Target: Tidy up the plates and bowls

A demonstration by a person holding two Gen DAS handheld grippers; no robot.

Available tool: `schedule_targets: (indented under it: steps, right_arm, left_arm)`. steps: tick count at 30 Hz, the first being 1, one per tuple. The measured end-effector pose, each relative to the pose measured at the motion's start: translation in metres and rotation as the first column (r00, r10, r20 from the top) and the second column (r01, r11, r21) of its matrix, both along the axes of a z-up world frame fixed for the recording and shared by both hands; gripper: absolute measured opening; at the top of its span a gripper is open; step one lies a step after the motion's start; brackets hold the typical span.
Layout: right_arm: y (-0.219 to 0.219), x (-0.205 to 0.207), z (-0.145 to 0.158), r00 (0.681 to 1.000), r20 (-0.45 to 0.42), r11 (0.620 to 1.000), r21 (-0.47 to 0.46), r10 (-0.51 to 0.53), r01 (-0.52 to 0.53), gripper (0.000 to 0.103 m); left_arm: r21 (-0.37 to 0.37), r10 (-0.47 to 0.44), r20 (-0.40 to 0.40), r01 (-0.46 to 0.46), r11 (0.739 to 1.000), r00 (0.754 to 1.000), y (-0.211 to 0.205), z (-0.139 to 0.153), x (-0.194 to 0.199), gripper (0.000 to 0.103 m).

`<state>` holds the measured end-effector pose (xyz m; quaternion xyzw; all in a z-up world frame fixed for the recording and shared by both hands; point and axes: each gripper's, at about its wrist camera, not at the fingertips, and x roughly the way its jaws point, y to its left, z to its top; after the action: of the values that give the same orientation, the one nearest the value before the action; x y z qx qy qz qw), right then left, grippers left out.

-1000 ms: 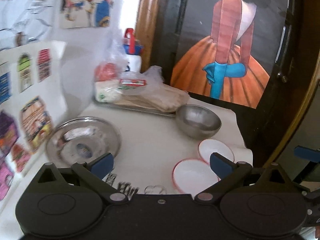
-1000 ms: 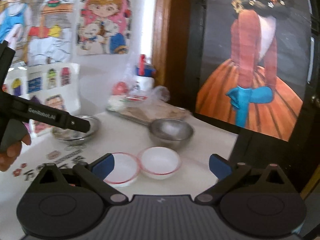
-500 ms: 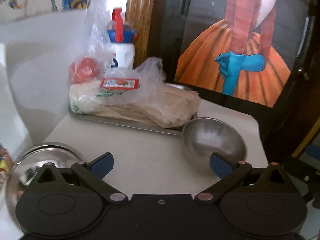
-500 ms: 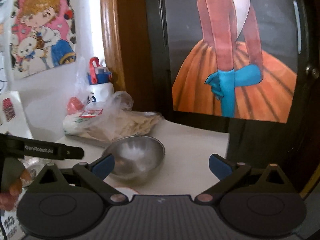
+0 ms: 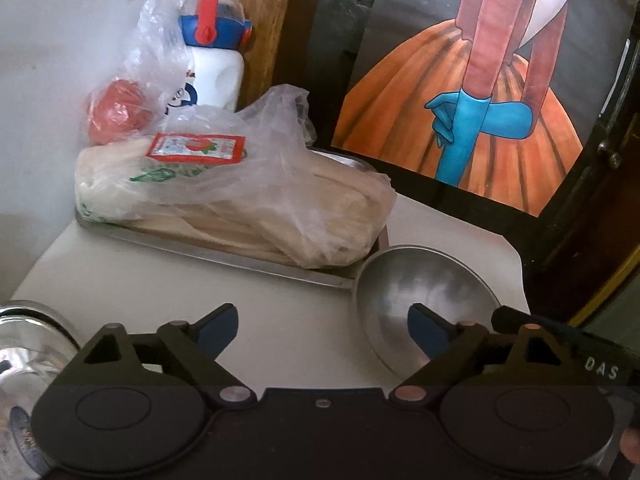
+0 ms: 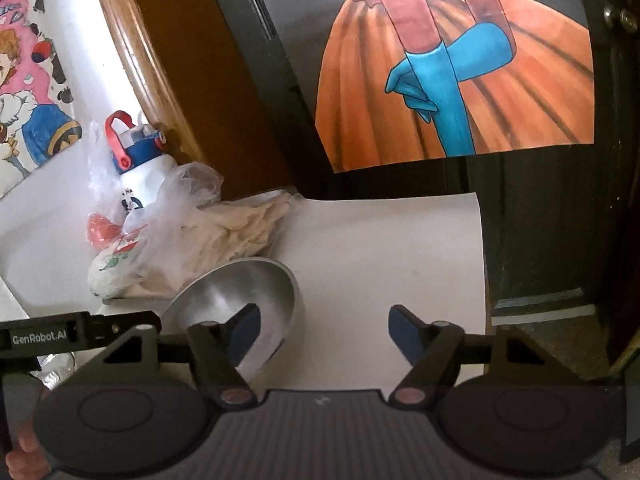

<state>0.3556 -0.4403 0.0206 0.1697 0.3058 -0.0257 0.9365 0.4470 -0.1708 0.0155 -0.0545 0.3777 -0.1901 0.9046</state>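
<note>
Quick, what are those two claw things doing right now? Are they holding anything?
Left gripper: open, fingers just been closing a little, nothing between them.
Right gripper: open, fingers just been closing; one is over the steel bowl's rim, nothing gripped yet.

Left gripper (image 5: 322,326): jaws just been closing, still apart, nothing between them
Steel bowl (image 5: 424,300): at bench (image 5: 168,280) right edge, behind right fingertip
Tray (image 5: 224,254): far side, holds plastic bag (image 5: 240,184)
Bottle (image 5: 212,60): far corner

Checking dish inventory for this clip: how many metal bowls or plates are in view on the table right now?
2: a steel bowl beside the tray's right end, and a shiny steel plate at the table's left edge, mostly cut off. Others may lie hidden below both grippers.
</note>
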Motion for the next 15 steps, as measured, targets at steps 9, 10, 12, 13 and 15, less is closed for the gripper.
schedule_targets:
  steps: [9,10,12,13,15]
  right_arm:
    - [0.007,0.01,-0.007,0.998,-0.024,0.998,0.03,0.058,-0.057,0.054]
    - [0.009,0.011,-0.008,0.998,-0.028,0.998,0.032,0.06,-0.059,0.051]
    - [0.01,0.012,-0.009,0.997,-0.034,0.997,0.05,0.067,-0.065,0.042]
    - [0.01,0.012,-0.01,0.997,-0.037,0.996,0.061,0.07,-0.068,0.04]
    - [0.011,0.013,-0.012,0.997,-0.036,0.994,0.077,0.075,-0.072,0.034]
  left_arm:
    - [-0.042,-0.02,-0.029,0.018,0.999,0.999,-0.004,-0.008,0.008,0.075]
    - [-0.042,-0.022,-0.03,0.021,0.999,0.999,-0.005,-0.009,0.007,0.073]
    - [-0.045,-0.025,-0.037,0.024,0.999,0.999,-0.005,-0.01,0.007,0.063]
    - [-0.05,-0.03,-0.045,0.028,0.998,0.999,-0.006,-0.011,0.008,0.059]
    - [-0.058,-0.053,-0.075,0.049,0.997,0.996,-0.007,-0.014,0.01,0.035]
